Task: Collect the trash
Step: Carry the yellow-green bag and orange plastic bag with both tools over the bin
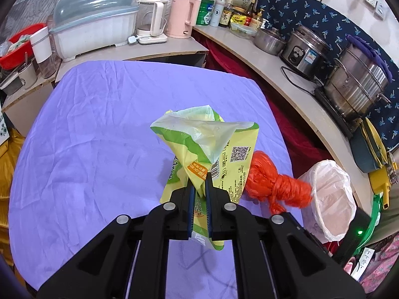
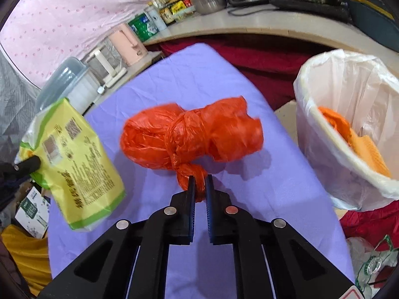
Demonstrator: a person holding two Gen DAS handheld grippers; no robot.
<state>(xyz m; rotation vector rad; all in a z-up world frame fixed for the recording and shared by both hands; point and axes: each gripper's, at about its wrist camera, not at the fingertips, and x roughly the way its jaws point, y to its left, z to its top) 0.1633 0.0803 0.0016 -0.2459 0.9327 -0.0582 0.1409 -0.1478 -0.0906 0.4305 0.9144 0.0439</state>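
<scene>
The left gripper pinches the yellow-green wrapper aloft, ready for binning. The right gripper seems clamped on the orange bag's knotted tail near the table's right edge, beside the lined bin.

My right gripper pinches the knotted tail of the orange bag, which lies just ahead on the purple cloth. Off to my left, the other gripper holds up a yellow-green packet. To my right stands the lined bin, orange scraps inside.
</scene>
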